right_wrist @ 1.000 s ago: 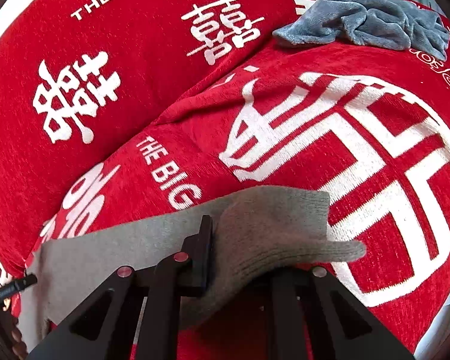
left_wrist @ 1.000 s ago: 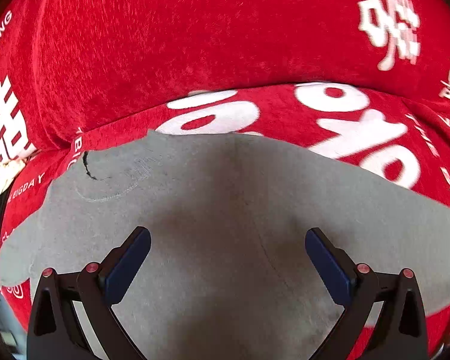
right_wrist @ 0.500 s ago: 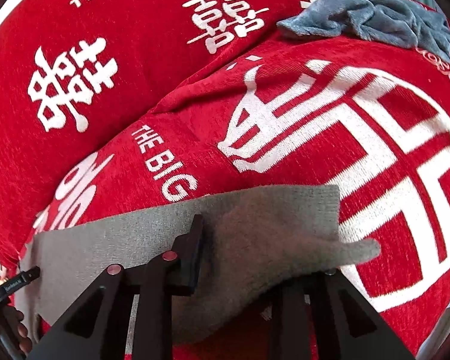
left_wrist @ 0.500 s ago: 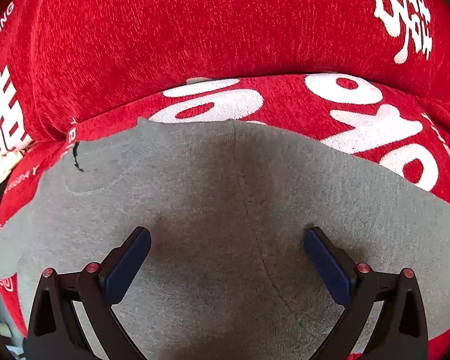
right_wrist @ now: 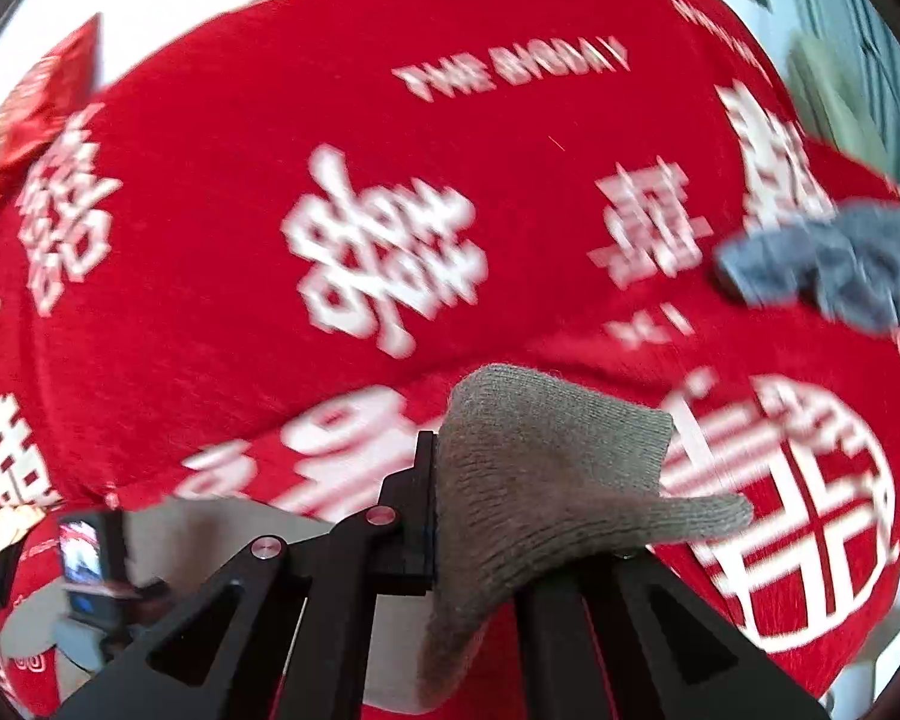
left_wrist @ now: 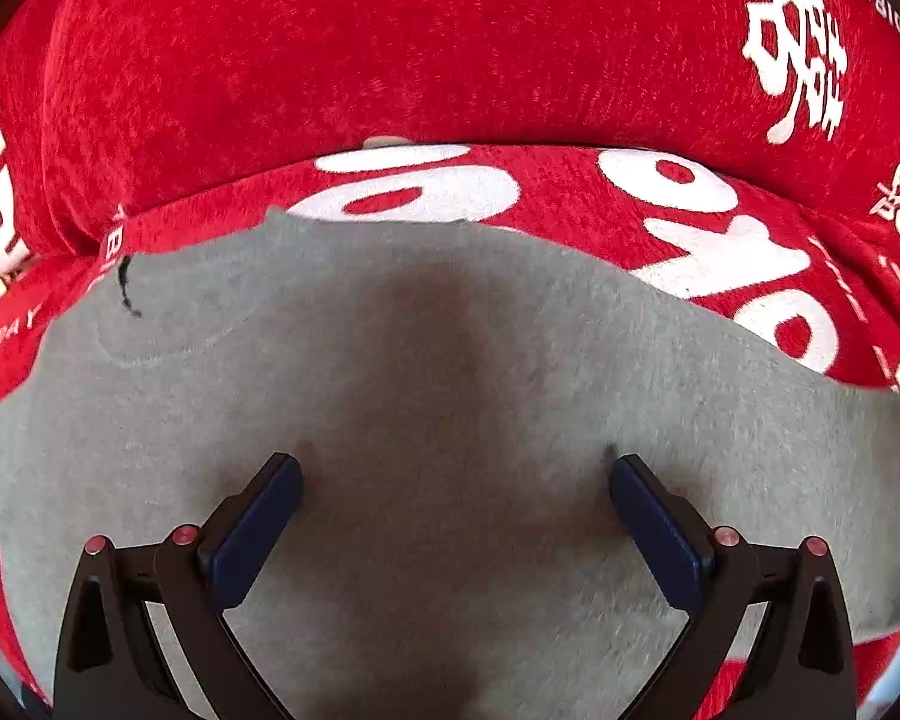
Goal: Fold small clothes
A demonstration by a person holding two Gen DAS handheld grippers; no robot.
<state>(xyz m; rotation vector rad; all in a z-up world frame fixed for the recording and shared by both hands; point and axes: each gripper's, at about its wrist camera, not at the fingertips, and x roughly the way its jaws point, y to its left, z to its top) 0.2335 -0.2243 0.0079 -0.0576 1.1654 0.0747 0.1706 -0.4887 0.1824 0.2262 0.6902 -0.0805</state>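
A grey knit garment [left_wrist: 450, 360] lies spread on the red cover with white lettering [left_wrist: 390, 60]. My left gripper [left_wrist: 455, 468] points steeply down at its middle. It is open, with both blue pads [left_wrist: 258, 516] wide apart and the tips at the cloth. My right gripper [right_wrist: 486, 516] holds the garment's ribbed edge [right_wrist: 546, 468] off the cover, its jaws closing tight on it. The cloth drapes over the right finger and hides it. The rest of the garment [right_wrist: 222, 516] trails down to the lower left, where the left gripper's body [right_wrist: 90, 558] shows.
A crumpled blue-grey cloth [right_wrist: 840, 270] lies on the red cover [right_wrist: 270, 240] at the far right. The red backrest [left_wrist: 390, 48] rises just behind the garment. A pale wall and a greenish panel [right_wrist: 858, 60] show beyond the sofa.
My right gripper has risen and rolled with the ribbed edge in it, so the backrest now fills its view. The left gripper stayed open and came slightly closer to the cloth.
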